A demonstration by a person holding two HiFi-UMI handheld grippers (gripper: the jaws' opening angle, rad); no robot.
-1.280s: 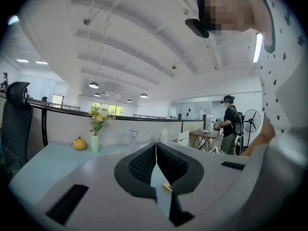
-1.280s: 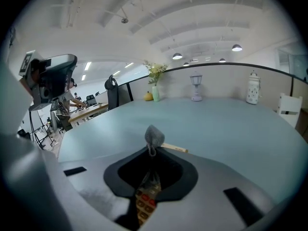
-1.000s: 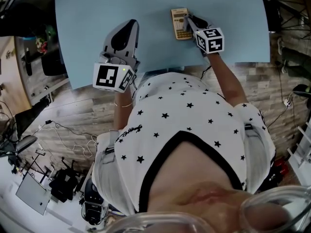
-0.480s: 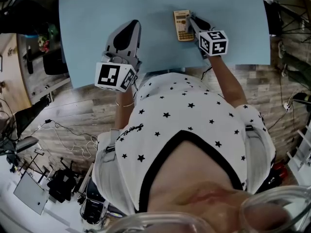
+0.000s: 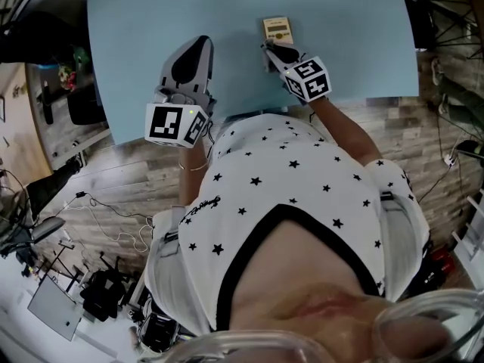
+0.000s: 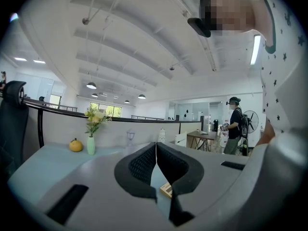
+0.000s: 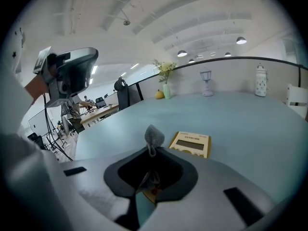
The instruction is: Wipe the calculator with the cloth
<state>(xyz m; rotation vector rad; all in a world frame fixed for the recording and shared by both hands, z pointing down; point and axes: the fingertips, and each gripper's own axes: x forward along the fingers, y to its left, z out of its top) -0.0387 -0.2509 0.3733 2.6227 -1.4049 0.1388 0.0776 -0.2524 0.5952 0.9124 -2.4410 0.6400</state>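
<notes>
On the pale blue table (image 5: 136, 21) we count one calculator (image 5: 277, 29), one cloth (image 7: 153, 134) and two grippers over it. The right gripper (image 5: 272, 51) has its fingers pressed together on the cloth. One grey tuft stands up just past the fingertips, and more of the fabric hangs in the hollow behind them. The calculator lies flat on the table. Its display end shows just beyond those fingertips and a little to their right, and its yellow keypad end shows beneath them. We cannot tell whether the cloth touches the keys.

The left gripper (image 5: 193, 48) has its two fingers closed edge to edge with nothing between them. One corner of the calculator shows low down, below and to the right of where its fingers meet. This gripper is well apart from the right one, to the calculator's left.

Far beyond the right fingertips, along the table's far edge, we count four small things: one round orange thing (image 7: 159, 95), one vase (image 7: 166, 89) of flowers, one small lamp (image 7: 207, 88) and one white jar (image 7: 261, 81). Past the left fingers, one person (image 6: 235, 124) stands in the background.
</notes>
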